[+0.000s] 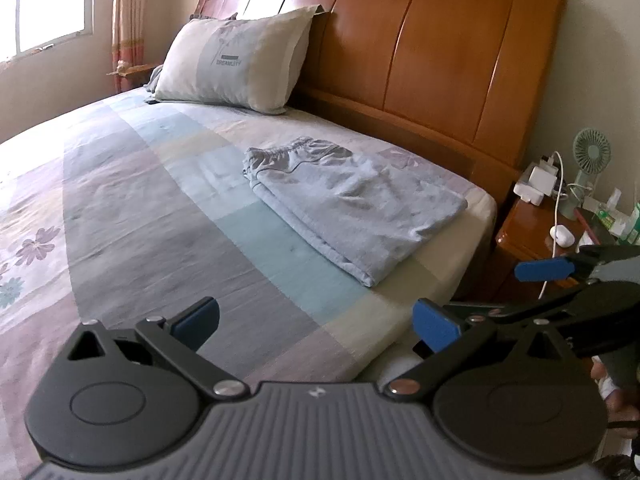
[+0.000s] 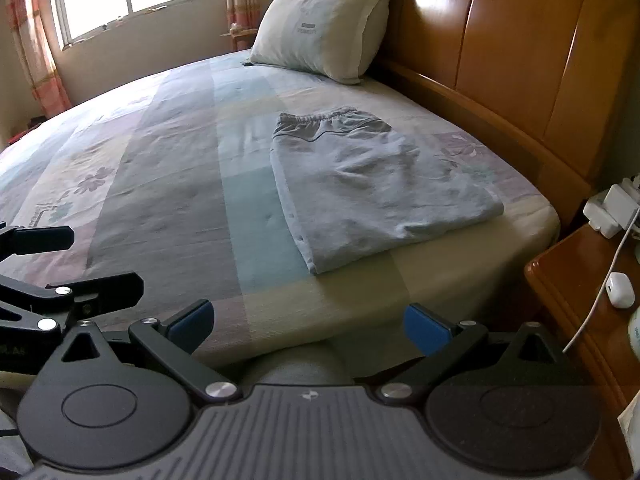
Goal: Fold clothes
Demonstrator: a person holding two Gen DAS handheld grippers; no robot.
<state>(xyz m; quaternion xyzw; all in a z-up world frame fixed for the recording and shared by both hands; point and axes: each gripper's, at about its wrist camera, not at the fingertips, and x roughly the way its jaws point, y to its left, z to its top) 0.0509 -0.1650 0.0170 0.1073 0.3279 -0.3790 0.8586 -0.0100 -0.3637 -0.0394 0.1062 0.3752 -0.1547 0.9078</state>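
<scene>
A pair of light grey shorts [image 1: 348, 200] [image 2: 372, 188] lies folded flat on the bed, near the headboard-side corner, its elastic waistband toward the pillow. My left gripper [image 1: 316, 322] is open above the bed's near edge, short of the shorts, with nothing between its blue pads. My right gripper [image 2: 310, 324] is also open and empty, hovering over the bed's edge below the shorts. The right gripper's fingers [image 1: 544, 270] show at the right of the left wrist view, and the left gripper's black fingers [image 2: 40, 236] at the left of the right wrist view.
The bed [image 1: 160, 208] has a patchwork pastel sheet, a pillow [image 1: 236, 60] and a wooden headboard [image 1: 440, 48]. A wooden nightstand [image 2: 580, 292] at the right holds chargers, a white cable, an earbud case [image 2: 620, 290] and a small fan [image 1: 591, 152]. A window is at the far left.
</scene>
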